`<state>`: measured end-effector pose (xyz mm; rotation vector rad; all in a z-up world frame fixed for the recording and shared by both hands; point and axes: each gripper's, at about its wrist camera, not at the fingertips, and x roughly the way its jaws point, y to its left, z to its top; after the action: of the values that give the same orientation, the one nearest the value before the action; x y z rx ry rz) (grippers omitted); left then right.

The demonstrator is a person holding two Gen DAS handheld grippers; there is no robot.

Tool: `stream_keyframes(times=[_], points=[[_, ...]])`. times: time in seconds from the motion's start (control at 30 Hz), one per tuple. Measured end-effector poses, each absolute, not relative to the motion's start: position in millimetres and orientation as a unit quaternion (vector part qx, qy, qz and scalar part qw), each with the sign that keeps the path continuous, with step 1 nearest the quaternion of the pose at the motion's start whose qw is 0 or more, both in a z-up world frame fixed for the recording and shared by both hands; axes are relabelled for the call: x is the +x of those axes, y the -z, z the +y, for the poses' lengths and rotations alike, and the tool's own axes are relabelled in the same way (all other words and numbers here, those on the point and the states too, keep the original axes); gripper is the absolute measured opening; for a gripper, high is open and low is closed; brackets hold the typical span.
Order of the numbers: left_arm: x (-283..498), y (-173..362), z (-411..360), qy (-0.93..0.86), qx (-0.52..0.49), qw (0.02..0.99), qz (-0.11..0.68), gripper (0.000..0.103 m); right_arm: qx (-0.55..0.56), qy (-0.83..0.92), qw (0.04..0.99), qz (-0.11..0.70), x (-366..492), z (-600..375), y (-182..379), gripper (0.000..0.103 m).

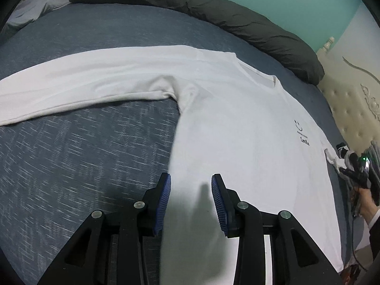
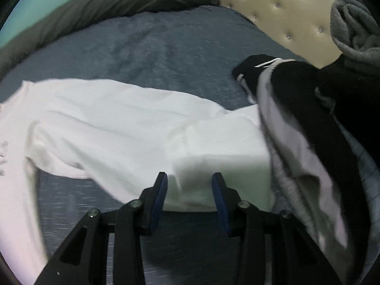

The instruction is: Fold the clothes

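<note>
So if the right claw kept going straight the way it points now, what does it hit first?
Most likely the cuff end of the white shirt's sleeve, which lies directly ahead between the open fingers of the right claw. The black and grey garment sits off to its right. Depth is unclear.

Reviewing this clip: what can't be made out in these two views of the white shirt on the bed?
- White long-sleeved shirt: in the left wrist view its hem is hidden behind the left tool, and the sleeve end is cut off at the left edge.
- Small black chest print: too small to read with certainty.
- Right wrist view: motion-blurred; the black and grey garment pile covers part of the shirt's sleeve.
</note>
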<state>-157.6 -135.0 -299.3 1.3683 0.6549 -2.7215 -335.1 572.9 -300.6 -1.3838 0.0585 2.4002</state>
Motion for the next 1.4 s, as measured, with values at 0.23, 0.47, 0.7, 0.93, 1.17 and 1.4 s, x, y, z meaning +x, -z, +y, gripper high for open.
stream_keyframes(times=[0.23,0.47,0.7,0.93,1.17,1.4], points=[[-150,300,-128,0.877,0.430,0.007,0.216,0.039,-0.472,-0.862,0.186,0.009,-331,582,289,0.007],[-145,302,-128,0.875,0.428,0.000,0.227,0.039,-0.440,-0.884,0.150,0.045,-327,583,256,0.006],[-142,297,-122,0.878,0.423,-0.017,0.226,0.039,-0.405,-0.905,0.107,0.081,-333,566,200,0.006],[-137,295,-116,0.878,0.417,-0.024,0.234,0.039,-0.366,-0.925,0.048,0.083,-357,510,135,0.005],[-134,293,-114,0.881,0.409,-0.031,0.235,0.039,-0.337,-0.936,-0.076,0.071,-367,397,82,0.005],[-134,294,-117,0.879,0.407,-0.032,0.246,0.039,-0.348,-0.911,-0.211,0.062,-354,264,80,0.005]])
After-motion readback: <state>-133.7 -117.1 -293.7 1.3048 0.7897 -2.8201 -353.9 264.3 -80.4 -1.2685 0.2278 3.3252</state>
